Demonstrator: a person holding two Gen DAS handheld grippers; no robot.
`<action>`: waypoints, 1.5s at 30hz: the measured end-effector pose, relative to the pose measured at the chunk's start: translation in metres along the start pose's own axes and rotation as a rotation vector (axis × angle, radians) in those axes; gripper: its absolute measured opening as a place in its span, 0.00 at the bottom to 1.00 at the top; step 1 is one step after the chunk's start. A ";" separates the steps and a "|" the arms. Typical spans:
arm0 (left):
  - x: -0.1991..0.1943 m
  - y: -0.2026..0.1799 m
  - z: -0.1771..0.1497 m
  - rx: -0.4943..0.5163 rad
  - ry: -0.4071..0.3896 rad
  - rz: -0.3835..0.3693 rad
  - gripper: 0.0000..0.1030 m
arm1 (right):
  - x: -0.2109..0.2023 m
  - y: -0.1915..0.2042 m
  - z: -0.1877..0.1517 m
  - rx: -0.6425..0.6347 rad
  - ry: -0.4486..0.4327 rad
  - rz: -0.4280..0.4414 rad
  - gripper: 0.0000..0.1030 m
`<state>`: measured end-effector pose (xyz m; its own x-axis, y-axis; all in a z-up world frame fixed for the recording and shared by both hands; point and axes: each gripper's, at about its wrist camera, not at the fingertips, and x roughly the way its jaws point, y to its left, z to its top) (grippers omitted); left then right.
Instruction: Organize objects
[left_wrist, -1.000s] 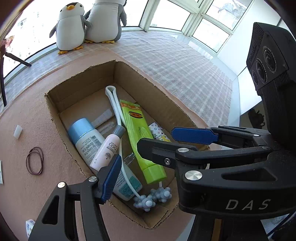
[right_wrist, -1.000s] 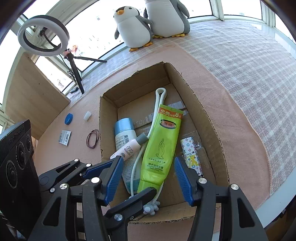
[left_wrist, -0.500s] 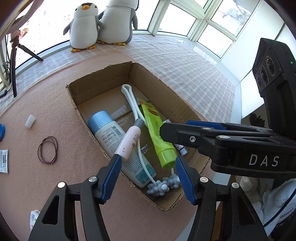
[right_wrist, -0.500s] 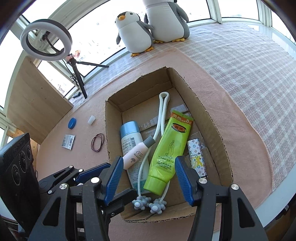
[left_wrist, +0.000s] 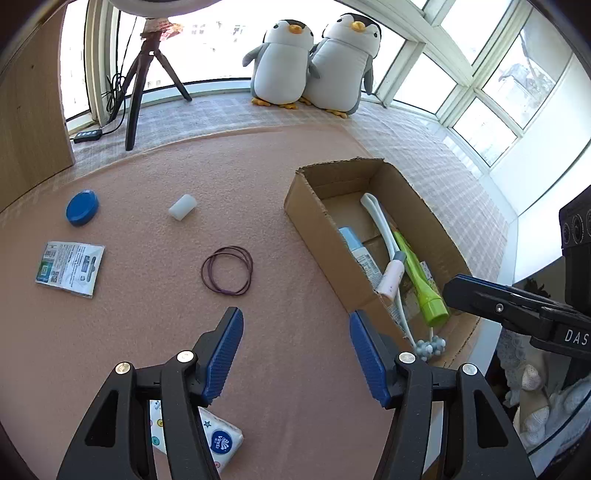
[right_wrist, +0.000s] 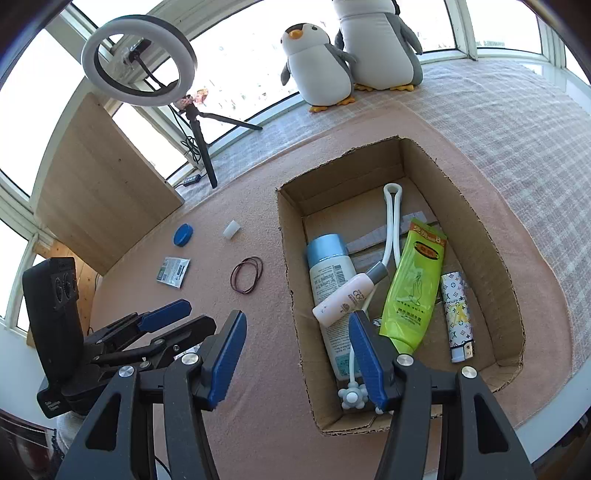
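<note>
Both grippers, left (left_wrist: 295, 347) and right (right_wrist: 297, 350), are held spread and empty; the box (right_wrist: 491, 258) is part-filled, while bands (left_wrist: 226, 270) and tissues (left_wrist: 218, 439) are left outside, presumably awaiting collection.

My left tool (left_wrist: 295, 350) hangs above the table (left_wrist: 295, 424) with its jaws spread wide and nothing between its blue pads (left_wrist: 225, 354). My right tool (right_wrist: 297, 354) is spread just as wide and holds nothing; its right pad sits over the cardboard box (right_wrist: 495, 258), its left pad outside the box's left wall. From the right wrist view, my left tool lies left of the box.
</note>
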<state>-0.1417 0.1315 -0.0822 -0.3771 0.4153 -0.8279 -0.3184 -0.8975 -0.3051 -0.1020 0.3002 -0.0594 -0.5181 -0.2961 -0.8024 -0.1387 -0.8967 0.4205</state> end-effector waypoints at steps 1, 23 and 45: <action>-0.003 0.010 0.002 -0.018 -0.005 0.009 0.62 | 0.001 0.006 -0.001 -0.014 0.003 0.002 0.52; -0.006 0.122 -0.030 -0.092 0.075 0.101 0.56 | 0.068 0.079 -0.049 -0.130 0.204 0.110 0.52; -0.015 0.109 -0.136 -0.222 0.122 -0.038 0.56 | 0.132 0.102 -0.055 -0.184 0.379 0.168 0.52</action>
<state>-0.0527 0.0077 -0.1667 -0.2567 0.4408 -0.8601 -0.1267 -0.8976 -0.4221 -0.1387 0.1515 -0.1458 -0.1701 -0.5111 -0.8426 0.0912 -0.8595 0.5029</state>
